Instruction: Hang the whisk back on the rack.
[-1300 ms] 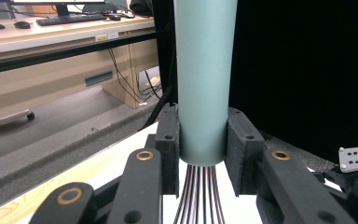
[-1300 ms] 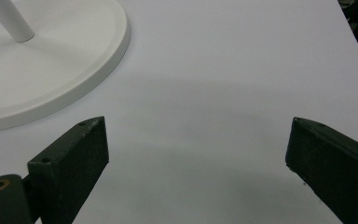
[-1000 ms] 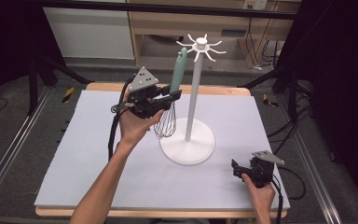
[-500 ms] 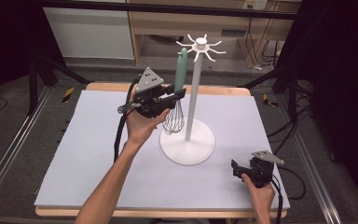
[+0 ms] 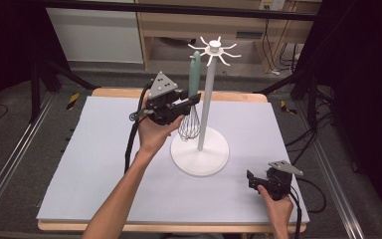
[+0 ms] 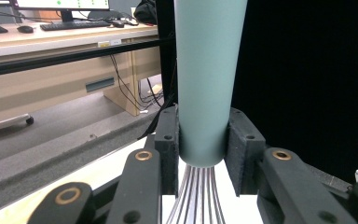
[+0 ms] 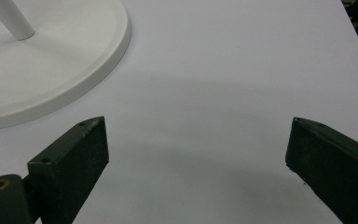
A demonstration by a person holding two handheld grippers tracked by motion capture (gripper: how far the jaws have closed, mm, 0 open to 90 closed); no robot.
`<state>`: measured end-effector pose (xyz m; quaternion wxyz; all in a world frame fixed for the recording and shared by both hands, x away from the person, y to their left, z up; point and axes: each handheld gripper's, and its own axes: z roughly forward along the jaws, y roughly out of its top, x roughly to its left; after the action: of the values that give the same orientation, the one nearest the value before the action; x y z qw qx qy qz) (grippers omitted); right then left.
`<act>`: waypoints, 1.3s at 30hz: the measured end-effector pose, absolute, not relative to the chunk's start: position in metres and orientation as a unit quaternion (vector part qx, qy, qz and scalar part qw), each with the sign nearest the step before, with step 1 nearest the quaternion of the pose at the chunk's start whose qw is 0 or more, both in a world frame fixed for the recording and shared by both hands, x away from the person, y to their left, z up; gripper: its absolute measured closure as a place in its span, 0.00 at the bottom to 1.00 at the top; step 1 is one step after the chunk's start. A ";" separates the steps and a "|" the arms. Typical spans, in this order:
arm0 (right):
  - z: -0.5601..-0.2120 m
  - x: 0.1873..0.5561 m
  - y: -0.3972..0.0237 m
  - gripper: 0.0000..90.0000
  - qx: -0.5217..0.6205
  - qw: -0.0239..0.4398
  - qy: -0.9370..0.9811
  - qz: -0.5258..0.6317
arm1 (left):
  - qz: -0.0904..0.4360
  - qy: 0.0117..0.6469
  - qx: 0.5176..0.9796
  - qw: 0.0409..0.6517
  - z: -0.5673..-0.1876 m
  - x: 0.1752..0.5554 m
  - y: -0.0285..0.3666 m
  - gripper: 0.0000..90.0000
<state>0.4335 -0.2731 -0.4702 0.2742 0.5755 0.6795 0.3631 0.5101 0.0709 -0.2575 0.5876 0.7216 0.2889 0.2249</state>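
Left gripper (image 5: 191, 101) clamps whisk (image 5: 192, 92) handle, upright beside stand (image 5: 208, 102) pole. Right gripper (image 5: 252, 180) gapes, idle on mat (image 5: 89, 149). Risk: wires snag pole; handle misses hook, slips.

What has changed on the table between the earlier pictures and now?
The left gripper, shut on the whisk, carried it a little up and away from the person, closer to the stand. Its grip on the handle stayed. The right gripper stayed open and low over the mat; the stand did not move.
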 end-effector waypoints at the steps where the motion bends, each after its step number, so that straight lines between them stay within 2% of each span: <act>1: -0.470 0.433 -0.273 0.07 0.576 0.274 0.679 0.363 | 0.224 0.289 0.723 0.586 -0.258 0.510 0.071 0.74; 9: -0.470 0.433 -0.273 0.07 0.575 0.276 0.680 0.362 | 0.229 0.292 0.728 0.576 -0.262 0.503 0.080 0.67; 21: -0.470 0.433 -0.274 0.07 0.576 0.275 0.680 0.361 | 0.238 0.297 0.735 0.561 -0.281 0.477 0.109 0.50; 30: -0.470 0.431 -0.272 0.07 0.574 0.274 0.679 0.367 | 0.238 0.320 0.745 0.534 -0.317 0.457 0.135 0.43; 39: -0.471 0.431 -0.271 0.07 0.572 0.274 0.682 0.363 | 0.232 0.355 0.741 0.520 -0.355 0.446 0.167 0.41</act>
<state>0.4307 -0.2710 -0.4706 0.2743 0.5721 0.6822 0.3634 0.4456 0.1674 -0.3552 0.5205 0.7410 0.3550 0.2324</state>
